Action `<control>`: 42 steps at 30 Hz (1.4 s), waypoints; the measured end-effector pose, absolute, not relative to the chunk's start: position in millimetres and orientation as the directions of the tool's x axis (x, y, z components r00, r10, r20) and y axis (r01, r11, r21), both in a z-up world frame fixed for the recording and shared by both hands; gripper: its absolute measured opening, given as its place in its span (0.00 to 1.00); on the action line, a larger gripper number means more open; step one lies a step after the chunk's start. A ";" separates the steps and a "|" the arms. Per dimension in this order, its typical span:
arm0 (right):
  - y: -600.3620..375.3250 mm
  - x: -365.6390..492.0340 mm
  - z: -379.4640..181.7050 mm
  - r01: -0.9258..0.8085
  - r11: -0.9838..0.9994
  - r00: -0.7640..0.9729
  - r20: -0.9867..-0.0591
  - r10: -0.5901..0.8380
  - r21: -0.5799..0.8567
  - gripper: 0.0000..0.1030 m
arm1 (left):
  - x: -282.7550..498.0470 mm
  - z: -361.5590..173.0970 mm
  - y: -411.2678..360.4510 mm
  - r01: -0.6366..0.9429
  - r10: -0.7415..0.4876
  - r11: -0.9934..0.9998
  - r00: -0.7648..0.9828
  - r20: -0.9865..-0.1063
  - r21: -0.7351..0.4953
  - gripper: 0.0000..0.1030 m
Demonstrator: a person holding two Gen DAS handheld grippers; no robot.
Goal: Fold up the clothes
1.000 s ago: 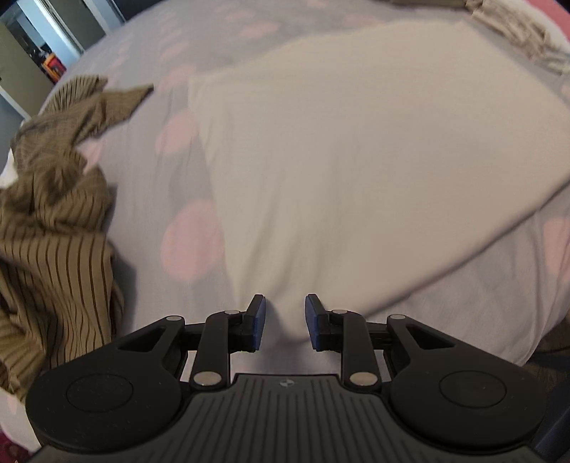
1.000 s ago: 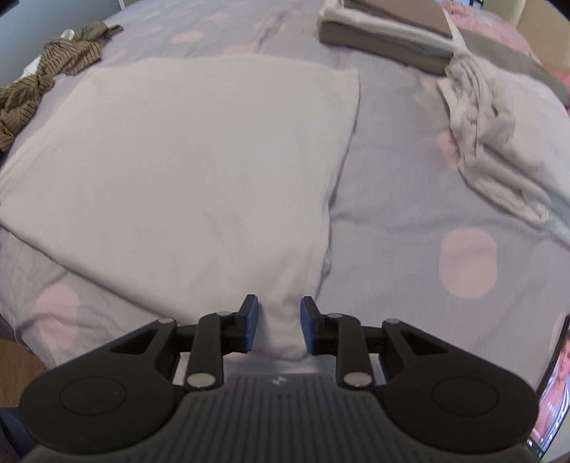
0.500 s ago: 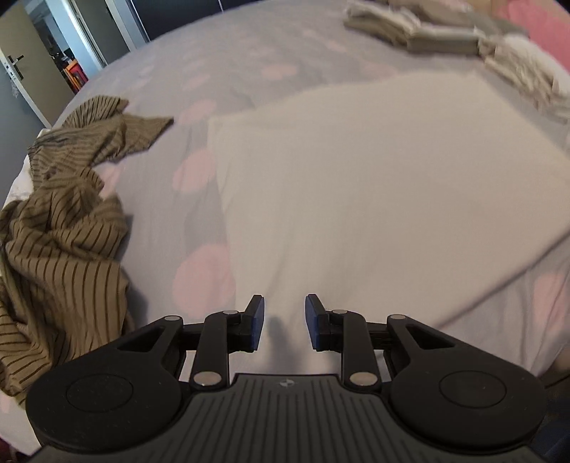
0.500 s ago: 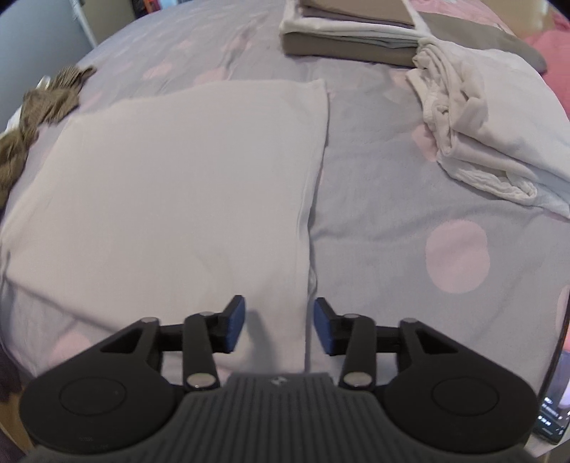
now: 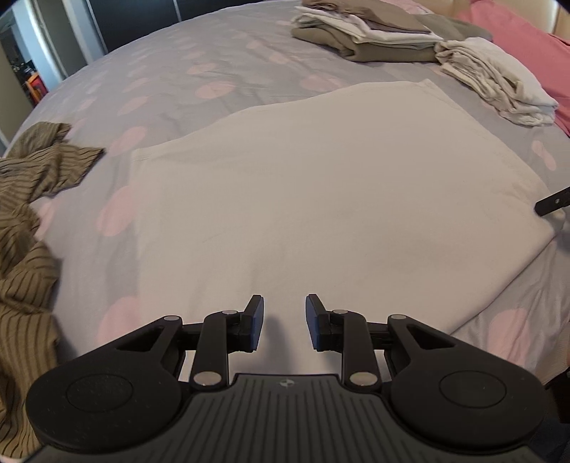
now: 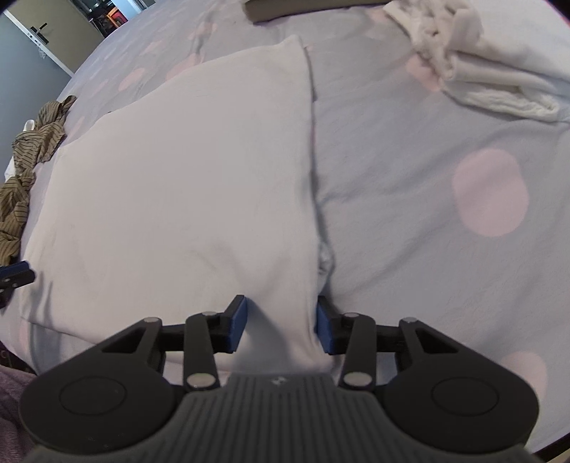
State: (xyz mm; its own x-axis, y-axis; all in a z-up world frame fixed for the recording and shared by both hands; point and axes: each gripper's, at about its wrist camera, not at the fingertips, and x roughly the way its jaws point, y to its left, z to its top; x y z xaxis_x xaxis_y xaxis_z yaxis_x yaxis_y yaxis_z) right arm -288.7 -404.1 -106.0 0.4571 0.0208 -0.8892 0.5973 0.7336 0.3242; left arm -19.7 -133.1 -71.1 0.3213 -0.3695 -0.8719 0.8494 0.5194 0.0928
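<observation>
A white garment (image 5: 320, 199) lies spread flat on the grey bedspread with pink dots (image 5: 199, 67), occupying the middle of the bed. The left gripper (image 5: 284, 322) is over the garment's near edge; its jaws stand apart with nothing between them. The right gripper (image 6: 280, 326) sits at the garment's near right corner with jaws parted wide, the cloth's folded edge lying in the gap between the blue pads (image 6: 238, 322) (not pinched, so far as the view shows).

To the left of the garment, apart from it, lies a crumpled olive striped garment (image 5: 25, 256). At the far side of the bed rests a stack of folded clothes (image 5: 367, 34) in white and khaki. Just beside that stack, toward the right, is a loosely bunched white cloth (image 5: 498, 80). A pink pillow (image 5: 527, 42) lies beyond it at the bed's far right edge.
</observation>
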 end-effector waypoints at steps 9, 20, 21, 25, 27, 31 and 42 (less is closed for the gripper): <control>-397.7 -275.7 -91.1 0.606 0.702 0.498 -0.866 0.032 0.375 0.12 | -27.8 -71.4 -152.8 0.875 -0.407 0.481 0.277 -0.870 0.054 0.23; -377.9 -247.0 -70.9 0.591 0.690 0.544 -0.838 0.042 0.418 0.11 | -15.9 -63.8 -155.7 0.855 -0.416 0.517 0.290 -0.862 0.038 0.23; -373.1 -241.2 -68.5 0.585 0.696 0.547 -0.836 0.042 0.417 0.11 | -14.2 -63.5 -155.7 0.852 -0.415 0.523 0.292 -0.862 0.037 0.23; -354.1 -218.2 -59.3 0.558 0.718 0.558 -0.828 0.045 0.415 0.11 | -9.5 -62.6 -154.2 0.842 -0.417 0.539 0.294 -0.860 0.027 0.23; -344.5 -206.7 -54.7 0.545 0.729 0.564 -0.824 0.046 0.414 0.11 | -7.4 -61.2 -152.2 0.838 -0.423 0.545 0.292 -0.858 0.016 0.23; -324.2 -180.9 -47.5 0.508 0.762 0.568 -0.821 0.054 0.402 0.11 | -0.1 -57.3 -147.1 0.824 -0.446 0.565 0.277 -0.851 -0.028 0.23; -255.5 -116.0 -53.7 0.318 0.850 0.538 -0.818 0.204 0.421 0.11 | 17.4 -53.1 -128.0 0.788 -0.471 0.610 0.274 -0.839 -0.084 0.23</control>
